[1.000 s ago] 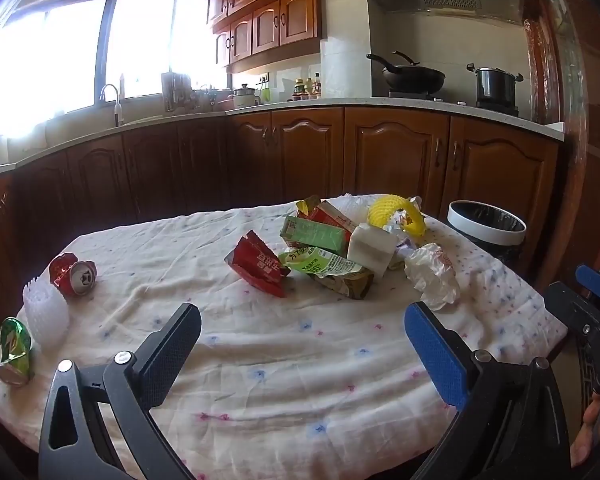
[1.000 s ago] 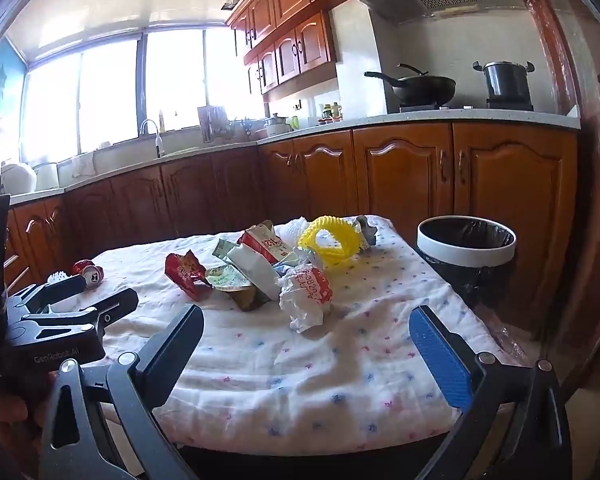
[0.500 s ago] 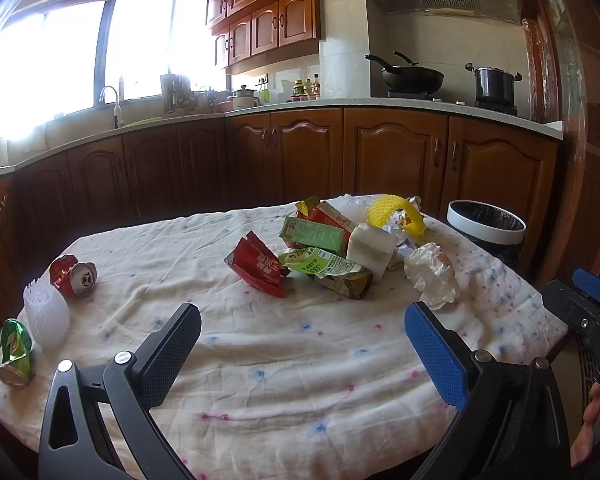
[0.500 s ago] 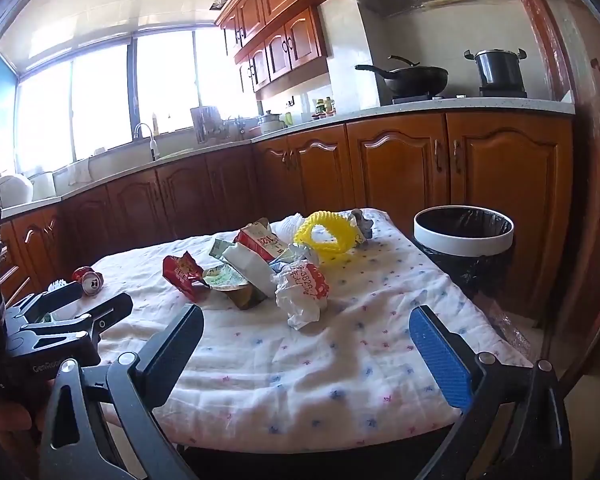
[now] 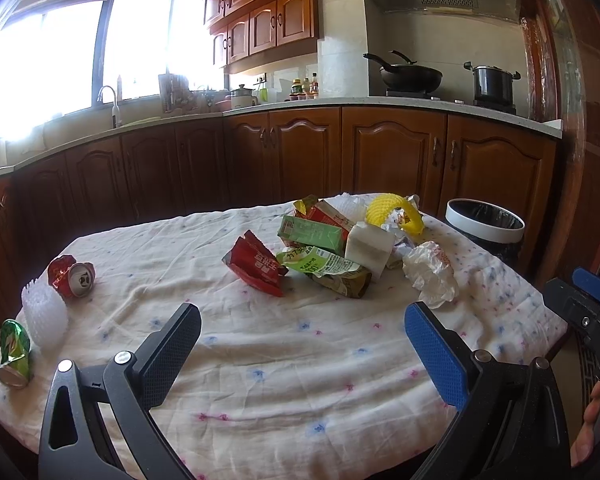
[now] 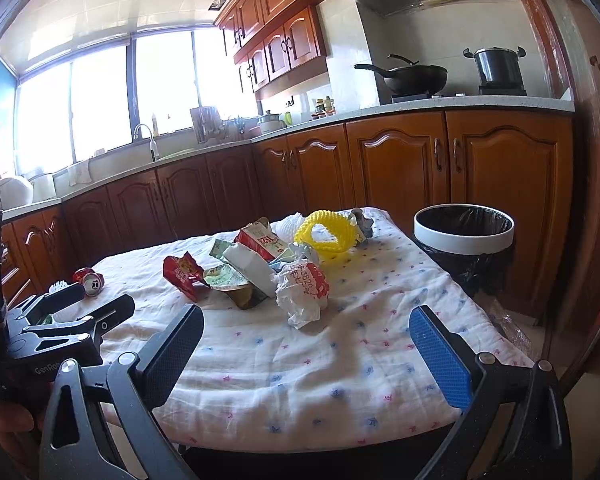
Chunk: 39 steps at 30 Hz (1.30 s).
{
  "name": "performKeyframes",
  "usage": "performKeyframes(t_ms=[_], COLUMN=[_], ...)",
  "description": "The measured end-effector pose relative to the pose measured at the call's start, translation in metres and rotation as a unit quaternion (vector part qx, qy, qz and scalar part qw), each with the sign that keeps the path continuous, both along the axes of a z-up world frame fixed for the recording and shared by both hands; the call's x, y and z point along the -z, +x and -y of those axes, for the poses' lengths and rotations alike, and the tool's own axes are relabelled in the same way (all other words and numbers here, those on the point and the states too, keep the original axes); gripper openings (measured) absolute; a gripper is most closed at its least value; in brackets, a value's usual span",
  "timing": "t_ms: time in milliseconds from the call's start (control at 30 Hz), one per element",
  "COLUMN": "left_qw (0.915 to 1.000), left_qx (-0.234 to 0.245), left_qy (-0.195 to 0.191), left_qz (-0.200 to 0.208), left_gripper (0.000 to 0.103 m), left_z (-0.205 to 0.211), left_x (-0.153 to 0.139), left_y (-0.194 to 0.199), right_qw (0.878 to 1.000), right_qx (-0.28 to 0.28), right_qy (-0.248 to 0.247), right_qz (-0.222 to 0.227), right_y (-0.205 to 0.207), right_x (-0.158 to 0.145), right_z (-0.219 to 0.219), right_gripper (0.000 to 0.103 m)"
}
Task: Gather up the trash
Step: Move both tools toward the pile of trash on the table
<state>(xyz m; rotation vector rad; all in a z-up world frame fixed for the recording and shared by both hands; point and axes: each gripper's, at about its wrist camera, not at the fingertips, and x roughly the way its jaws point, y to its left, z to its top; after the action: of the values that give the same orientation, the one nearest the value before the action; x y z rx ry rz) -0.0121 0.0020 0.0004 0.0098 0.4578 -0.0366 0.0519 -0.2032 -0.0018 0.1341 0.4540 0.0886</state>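
ahead, both the left gripper (image 5: 300, 344) and the right gripper (image 6: 306, 344) are hanging spread and empty, the crumpled white paper wrapper (image 6: 302, 290) lying nearer the right, beside the black-lined white-rimmed bin (image 6: 464, 232).

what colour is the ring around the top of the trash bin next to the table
White, around a black liner. The trash bin shows best in the right wrist view.

Two crushed cans lie on the worktop (image 5: 260, 380) — one red can (image 5: 71, 276), one green can (image 5: 14, 354). Also counted: one white foam net (image 5: 45, 318), one red wrapper (image 5: 256, 264), one yellow foam net (image 5: 394, 215), one crumpled paper wrapper (image 5: 430, 272) — and one bin (image 5: 484, 226).
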Motion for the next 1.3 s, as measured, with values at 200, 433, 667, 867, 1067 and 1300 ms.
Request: performKeyframes(t_ms=[200, 433, 667, 867, 1067, 1300], left_qw=[1.0000, 1.0000, 1.0000, 1.0000, 0.9999, 0.9990], left_qx=[0.001, 0.002, 0.004, 0.004, 0.006, 0.015], left_qy=[0.003, 0.004, 0.005, 0.005, 0.003, -0.010], left_qz=[-0.001, -0.002, -0.004, -0.007, -0.013, -0.040], left_gripper=[0.102, 0.102, 0.102, 0.102, 0.102, 0.097], left_z=[0.001, 0.002, 0.003, 0.003, 0.004, 0.001], left_x=[0.001, 0.002, 0.004, 0.007, 0.009, 0.013], left_y=[0.002, 0.004, 0.005, 0.007, 0.011, 0.028], right_qw=[1.000, 1.000, 1.000, 1.000, 1.000, 0.998], right_qx=[-0.002, -0.005, -0.007, -0.010, -0.014, -0.021], right_qy=[0.002, 0.004, 0.014, 0.016, 0.023, 0.047], right_qz=[-0.001, -0.004, -0.007, -0.009, -0.015, -0.037], right_y=[0.000, 0.000, 0.001, 0.001, 0.004, 0.015], right_x=[0.000, 0.002, 0.003, 0.005, 0.007, 0.014], right_z=[0.000, -0.001, 0.001, 0.002, 0.003, 0.011], right_gripper=[0.103, 0.103, 0.103, 0.103, 0.103, 0.103])
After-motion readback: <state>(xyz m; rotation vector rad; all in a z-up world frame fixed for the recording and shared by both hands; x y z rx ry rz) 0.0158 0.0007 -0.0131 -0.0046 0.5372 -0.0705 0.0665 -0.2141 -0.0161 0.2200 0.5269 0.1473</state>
